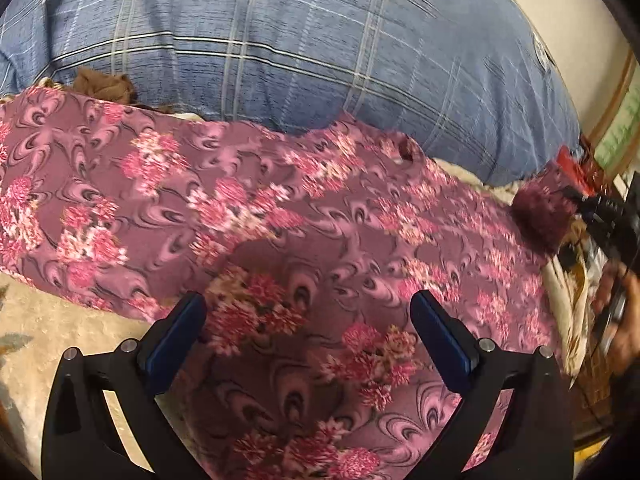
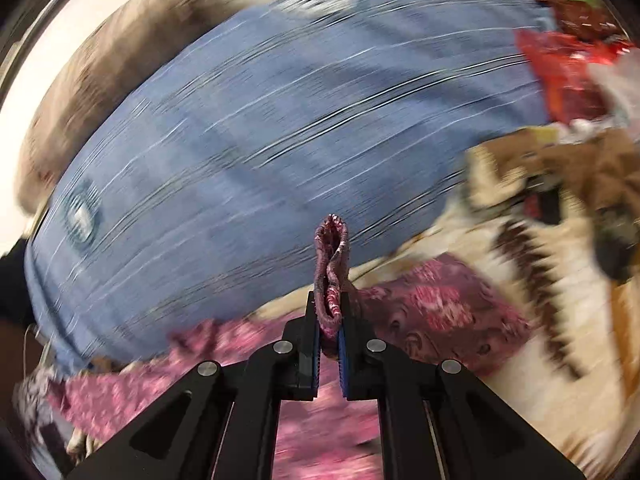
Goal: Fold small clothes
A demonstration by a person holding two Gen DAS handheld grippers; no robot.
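Pinching floral garment (image 2: 330,280), no legible writing

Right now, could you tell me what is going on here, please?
A person is folding a pink floral garment spread on a cream blanket, in front of a blue checked pillow. The right tool is shut on a bunched edge of the garment. The left tool hovers open above the cloth, holding nothing.
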